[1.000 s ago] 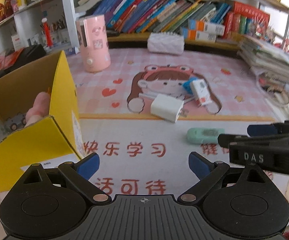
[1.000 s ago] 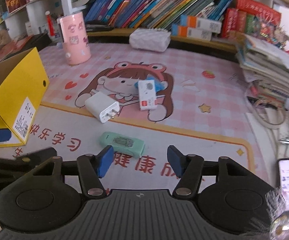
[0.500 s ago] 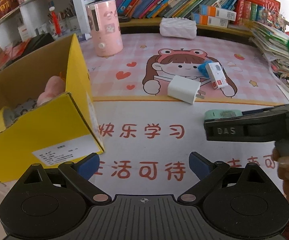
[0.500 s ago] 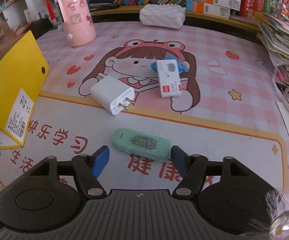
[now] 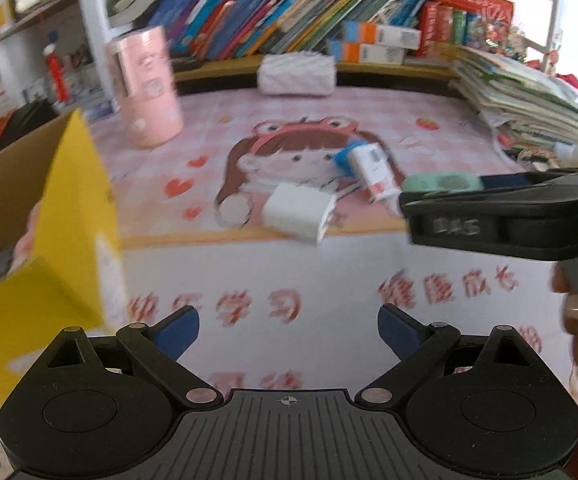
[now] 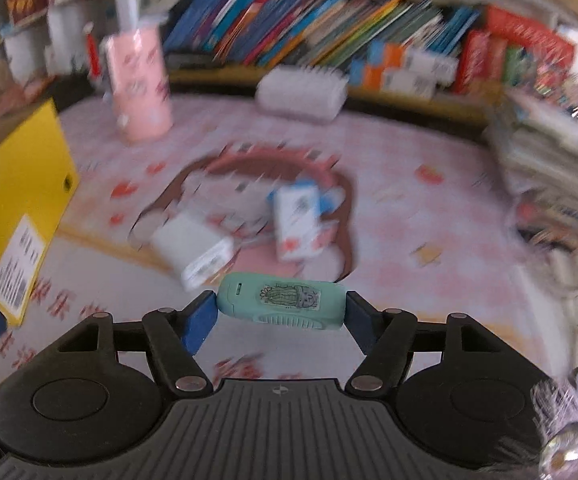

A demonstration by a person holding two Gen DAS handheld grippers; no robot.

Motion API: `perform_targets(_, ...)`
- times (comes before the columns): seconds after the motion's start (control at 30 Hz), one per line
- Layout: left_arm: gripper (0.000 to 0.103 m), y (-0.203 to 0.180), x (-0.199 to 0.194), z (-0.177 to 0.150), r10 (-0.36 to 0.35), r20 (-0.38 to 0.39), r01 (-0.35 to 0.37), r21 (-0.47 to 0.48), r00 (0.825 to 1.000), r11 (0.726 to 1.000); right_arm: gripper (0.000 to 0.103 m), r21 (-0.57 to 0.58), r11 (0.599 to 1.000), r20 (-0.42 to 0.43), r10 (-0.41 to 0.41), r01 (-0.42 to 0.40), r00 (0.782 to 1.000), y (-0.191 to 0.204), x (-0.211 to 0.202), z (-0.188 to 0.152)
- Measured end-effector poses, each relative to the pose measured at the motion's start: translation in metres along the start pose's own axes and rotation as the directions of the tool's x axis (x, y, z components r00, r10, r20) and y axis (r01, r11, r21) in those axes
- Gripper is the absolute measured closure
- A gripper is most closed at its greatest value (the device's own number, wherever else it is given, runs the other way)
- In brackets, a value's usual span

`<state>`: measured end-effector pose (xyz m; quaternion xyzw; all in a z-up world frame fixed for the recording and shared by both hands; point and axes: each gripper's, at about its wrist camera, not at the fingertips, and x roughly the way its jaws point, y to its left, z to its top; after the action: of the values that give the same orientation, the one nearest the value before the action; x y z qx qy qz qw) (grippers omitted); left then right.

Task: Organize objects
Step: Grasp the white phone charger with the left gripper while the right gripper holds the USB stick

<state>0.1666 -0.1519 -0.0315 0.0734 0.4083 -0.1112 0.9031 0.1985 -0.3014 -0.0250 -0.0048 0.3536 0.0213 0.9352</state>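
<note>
Spanning right fingers (image 6: 199,322), mint eraser (image 6: 281,306)

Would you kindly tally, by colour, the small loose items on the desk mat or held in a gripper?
White: 2, the white wall charger and the white-and-red small box.
Mint green: 1, the mint-green eraser case, in the right gripper.
Blue: 1, the small blue item.
Total: 4

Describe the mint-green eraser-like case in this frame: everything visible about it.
The mint-green case is a small oblong with rounded corners, apparently plastic, with a cartoon sticker on top and a ribbed grip strip along its near edge. It lies level, held lengthwise between the right gripper jaws, one blue pad at each end, lifted off the printed desk mat. Nothing else touches it.
</note>
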Motion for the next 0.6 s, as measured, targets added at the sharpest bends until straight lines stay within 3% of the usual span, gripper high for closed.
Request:
perform_targets(0.27, 0.007, -0.006, 0.043, 0.037, -0.02, 0.05, 0.021, -0.013, 0.999, 1.0, 0.036, 0.02, 0.999, 0.084, -0.03, 0.028, 0.996, -0.041, -0.025, 0.002)
perform_targets(0.53, 0.014, -0.008, 0.09, 0.053, -0.008, -0.006, 0.008, -0.007, 1.0, 1.0, 0.036, 0.068, 0.994, 0.071, -0.086, 0.081, 0.994, -0.073, -0.027, -0.004)
perform_targets(0.6, 0.02, -0.006, 0.097, 0.054, -0.013, -0.017, 0.013, -0.003, 1.0, 1.0, 0.036, 0.072, 0.994, 0.064, -0.09, 0.086, 0.994, -0.078, -0.024, -0.005)
